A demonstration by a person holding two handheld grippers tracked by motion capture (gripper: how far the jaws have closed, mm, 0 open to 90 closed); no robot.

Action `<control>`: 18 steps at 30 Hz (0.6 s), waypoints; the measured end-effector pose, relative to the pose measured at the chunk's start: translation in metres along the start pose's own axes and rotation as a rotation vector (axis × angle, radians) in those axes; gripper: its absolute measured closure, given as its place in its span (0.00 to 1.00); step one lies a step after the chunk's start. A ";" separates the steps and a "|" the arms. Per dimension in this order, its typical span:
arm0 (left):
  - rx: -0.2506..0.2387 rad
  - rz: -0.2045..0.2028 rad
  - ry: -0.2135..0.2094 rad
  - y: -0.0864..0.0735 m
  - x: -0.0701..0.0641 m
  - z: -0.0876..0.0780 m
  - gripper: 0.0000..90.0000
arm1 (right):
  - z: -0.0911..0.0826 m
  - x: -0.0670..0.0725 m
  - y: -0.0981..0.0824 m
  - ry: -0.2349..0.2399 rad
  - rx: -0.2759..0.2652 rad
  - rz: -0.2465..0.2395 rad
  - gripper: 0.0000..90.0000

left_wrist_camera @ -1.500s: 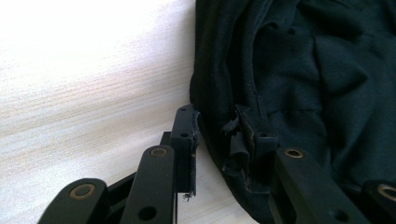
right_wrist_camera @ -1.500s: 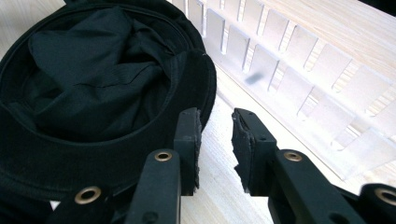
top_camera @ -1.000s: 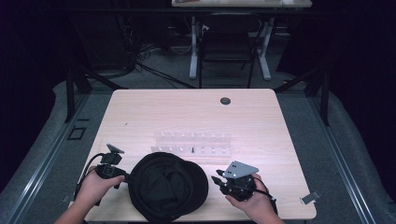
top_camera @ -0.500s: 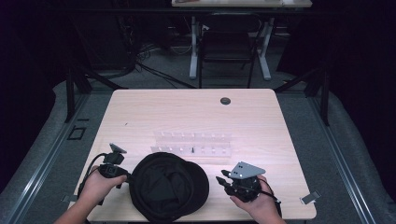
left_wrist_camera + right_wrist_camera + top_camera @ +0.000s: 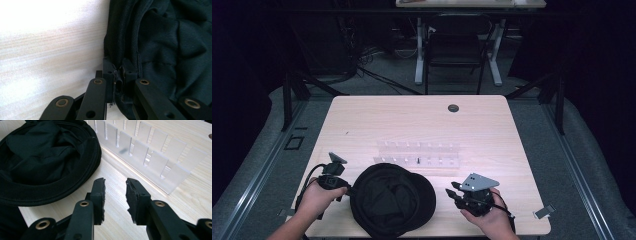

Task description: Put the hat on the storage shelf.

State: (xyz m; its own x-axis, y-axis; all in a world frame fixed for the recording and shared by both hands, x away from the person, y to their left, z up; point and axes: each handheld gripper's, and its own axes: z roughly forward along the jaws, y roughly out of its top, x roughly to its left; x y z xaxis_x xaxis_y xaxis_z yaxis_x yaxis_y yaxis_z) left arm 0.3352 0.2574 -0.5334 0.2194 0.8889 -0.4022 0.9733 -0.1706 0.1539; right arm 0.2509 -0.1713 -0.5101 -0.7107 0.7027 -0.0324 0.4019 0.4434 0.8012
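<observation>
Near the front edge of the pale wooden table (image 5: 362, 125), the floppy black cloth hat (image 5: 392, 206) lay with its rim pinched tight in the left hand-held gripper (image 5: 117, 72); a hard tug might slip it free. The right hand-held gripper (image 5: 115, 192) waited apart, jaws spread and empty, near the clear plastic slotted rack (image 5: 150, 152), which it might bump

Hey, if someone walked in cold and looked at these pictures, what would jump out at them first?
Most likely the black cap, lying open side up at the table's near edge between the two hands. Next, the left gripper, its fingers pinched on the cap's rim at its left side, while the right gripper sits open just right of it. Behind the cap stands a clear slotted rack.
</observation>
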 end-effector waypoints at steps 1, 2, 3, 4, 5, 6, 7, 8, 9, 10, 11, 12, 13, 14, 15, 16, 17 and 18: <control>0.003 -0.003 -0.006 0.000 0.000 -0.001 0.95 | 0.000 0.000 0.000 0.000 -0.002 0.002 0.76; 0.005 -0.009 -0.015 -0.001 0.001 -0.003 0.95 | -0.001 -0.001 0.000 -0.003 0.001 0.003 0.76; 0.006 -0.007 -0.016 -0.001 0.001 -0.004 0.95 | -0.001 -0.001 0.000 -0.005 0.004 0.003 0.76; 0.009 -0.011 -0.019 -0.001 0.001 -0.005 0.95 | -0.001 -0.002 -0.001 -0.004 0.002 0.005 0.76; 0.006 -0.013 -0.018 -0.002 0.000 -0.006 0.95 | -0.001 -0.002 -0.001 -0.007 0.002 0.005 0.76; 0.010 -0.014 -0.021 -0.002 -0.001 -0.007 0.95 | -0.001 -0.002 -0.001 -0.006 0.001 0.010 0.76; 0.011 -0.010 -0.020 -0.003 -0.001 -0.008 0.95 | -0.001 -0.003 -0.001 -0.007 0.004 0.008 0.76; 0.012 -0.013 -0.021 -0.003 -0.001 -0.009 0.95 | -0.001 -0.003 -0.002 -0.008 0.000 0.012 0.76; 0.013 -0.009 -0.024 -0.003 -0.002 -0.011 0.95 | -0.001 -0.003 -0.002 -0.009 0.000 0.013 0.76; 0.014 -0.011 -0.026 -0.003 -0.002 -0.012 0.95 | -0.001 -0.004 -0.002 -0.010 0.002 0.014 0.76; 0.009 -0.016 -0.029 -0.003 -0.002 -0.013 0.95 | -0.001 -0.005 -0.002 -0.013 0.002 0.017 0.76; 0.011 -0.018 -0.032 -0.003 -0.003 -0.014 0.95 | -0.001 -0.005 -0.002 -0.013 0.002 0.017 0.76; 0.010 -0.021 -0.038 -0.003 -0.003 -0.016 0.95 | -0.002 -0.005 -0.002 -0.013 0.000 0.020 0.76; 0.011 -0.024 -0.039 -0.003 -0.004 -0.017 0.95 | -0.002 -0.006 -0.002 -0.013 0.002 0.016 0.76; 0.008 -0.023 -0.043 -0.003 -0.004 -0.019 0.95 | -0.002 -0.006 -0.003 -0.014 0.001 0.018 0.76; 0.008 -0.024 -0.043 -0.003 -0.005 -0.020 0.95 | -0.003 -0.006 -0.003 -0.015 0.001 0.023 0.76; 0.009 -0.026 -0.048 -0.002 -0.005 -0.023 0.95 | -0.003 -0.007 -0.003 -0.015 -0.001 0.025 0.76; 0.009 -0.026 -0.048 -0.002 -0.005 -0.023 0.95 | -0.003 -0.007 -0.003 -0.015 -0.001 0.025 0.76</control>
State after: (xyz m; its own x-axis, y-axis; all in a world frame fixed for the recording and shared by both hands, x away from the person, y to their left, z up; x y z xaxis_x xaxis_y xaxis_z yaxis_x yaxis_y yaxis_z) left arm 0.3302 0.2629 -0.5106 0.1971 0.8715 -0.4491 0.9791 -0.1519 0.1350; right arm 0.2529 -0.1789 -0.5105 -0.6918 0.7218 -0.0217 0.4185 0.4253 0.8025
